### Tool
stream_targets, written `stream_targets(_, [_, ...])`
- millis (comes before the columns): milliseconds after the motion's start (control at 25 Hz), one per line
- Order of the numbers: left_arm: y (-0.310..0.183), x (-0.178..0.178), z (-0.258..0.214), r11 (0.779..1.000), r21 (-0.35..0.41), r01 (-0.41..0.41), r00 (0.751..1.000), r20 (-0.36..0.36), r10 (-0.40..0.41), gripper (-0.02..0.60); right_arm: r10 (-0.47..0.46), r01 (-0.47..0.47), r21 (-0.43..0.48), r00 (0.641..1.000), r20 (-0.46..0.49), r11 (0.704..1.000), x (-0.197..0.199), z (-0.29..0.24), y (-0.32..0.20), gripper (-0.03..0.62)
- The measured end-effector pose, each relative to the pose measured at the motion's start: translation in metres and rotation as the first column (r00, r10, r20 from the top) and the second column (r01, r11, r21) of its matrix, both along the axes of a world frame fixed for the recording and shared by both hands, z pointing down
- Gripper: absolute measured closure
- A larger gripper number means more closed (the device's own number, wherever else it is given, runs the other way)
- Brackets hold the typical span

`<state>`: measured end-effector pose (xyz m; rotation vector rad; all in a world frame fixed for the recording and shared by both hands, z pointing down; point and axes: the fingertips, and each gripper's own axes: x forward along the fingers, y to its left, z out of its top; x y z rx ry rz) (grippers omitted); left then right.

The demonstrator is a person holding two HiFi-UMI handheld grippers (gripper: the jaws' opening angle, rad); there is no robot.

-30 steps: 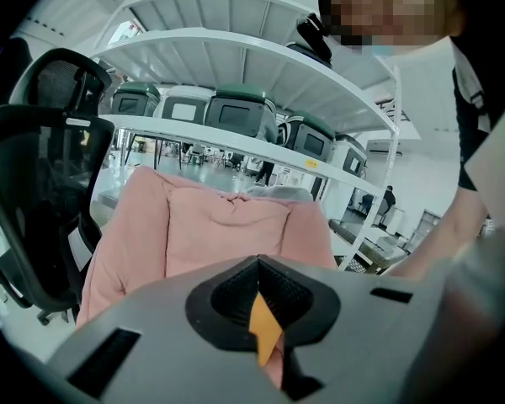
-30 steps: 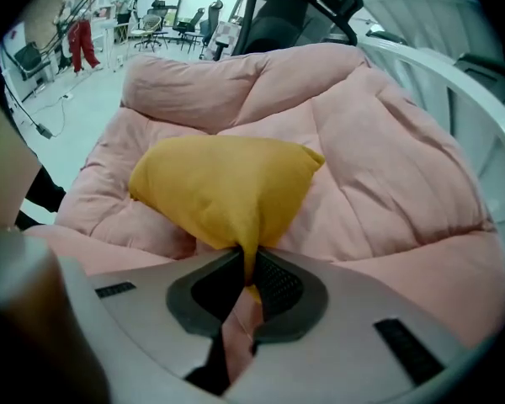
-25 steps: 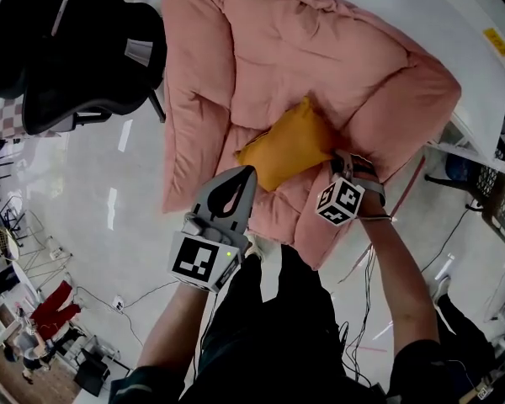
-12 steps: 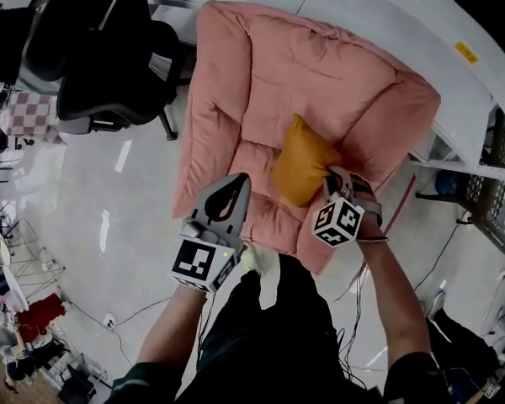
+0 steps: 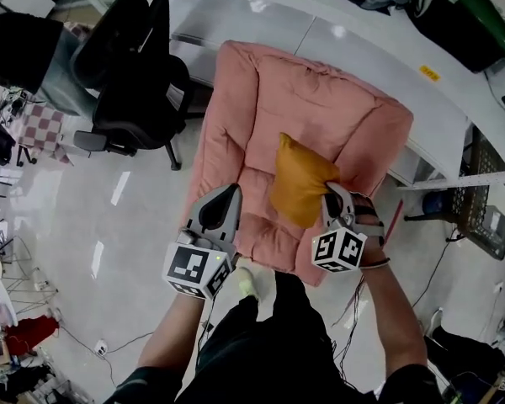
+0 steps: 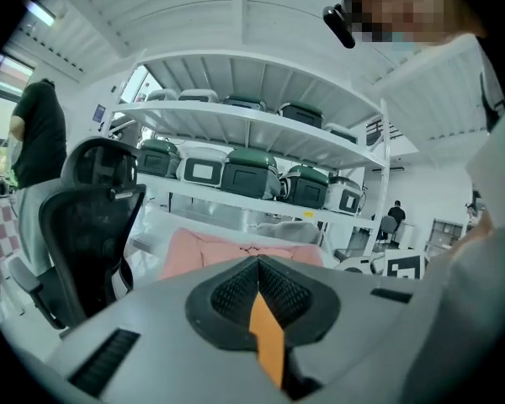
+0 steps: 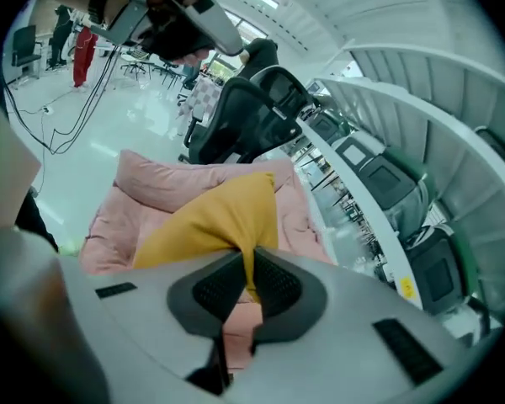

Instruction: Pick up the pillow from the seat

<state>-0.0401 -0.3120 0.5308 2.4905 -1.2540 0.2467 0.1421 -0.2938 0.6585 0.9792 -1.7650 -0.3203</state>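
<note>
right gripper (image 5: 330,194) (image 7: 246,266) closed tight on a corner of the yellow pillow (image 5: 299,179) (image 7: 209,217), fabric pinched between its pads. pillow stood on edge over the middle of the pink seat (image 5: 307,99) (image 7: 147,183), its near right corner in the grip; could not tell whether its far end touched the cushion. left gripper (image 5: 225,199) (image 6: 258,286) closed and holding nothing, over the seat's near left edge, just left of the pillow. black office chair (image 5: 143,82) on the floor at far left, beside the seat.
</note>
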Motion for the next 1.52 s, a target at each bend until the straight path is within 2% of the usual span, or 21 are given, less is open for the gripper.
stream_targets(200, [0.014, -0.011, -0.035, 1.0, 0.008, -0.011, 1.0, -0.001, 0.011, 0.577, 0.025, -0.031, 0.067, 0.995, 0.094, 0.997, -0.016, -0.077, 0.009, 0.574])
stream_targets(400, [0.022, -0.029, -0.071, 0.998, 0.056, 0.016, 1.0, -0.004, -0.015, 0.577, 0.049, -0.073, 0.117, 0.98, 0.194, 0.99, -0.029, -0.136, 0.018, 0.574])
stream_targets(760, [0.035, -0.061, -0.132, 0.995, 0.071, 0.067, 0.997, -0.044, -0.064, 0.577, 0.048, -0.126, 0.252, 0.955, 0.293, 0.96, -0.054, -0.225, 0.031, 0.574])
stream_targets(920, [0.037, -0.073, -0.155, 0.992, 0.091, 0.082, 0.996, -0.032, -0.079, 0.577, 0.054, -0.158, 0.275, 0.935, 0.351, 0.948, -0.06, -0.254, 0.034, 0.574])
stream_targets(1320, [0.046, -0.088, -0.204, 0.983, 0.149, 0.104, 0.994, -0.061, -0.096, 0.577, 0.057, -0.23, 0.323, 0.882, 0.467, 0.918, -0.058, -0.31, 0.041, 0.574])
stream_targets(1520, [0.052, -0.092, -0.222, 0.98, 0.17, 0.103, 0.993, -0.068, -0.093, 0.577, 0.027, -0.238, 0.348, 0.856, 0.516, 0.907, -0.057, -0.336, 0.047, 0.574])
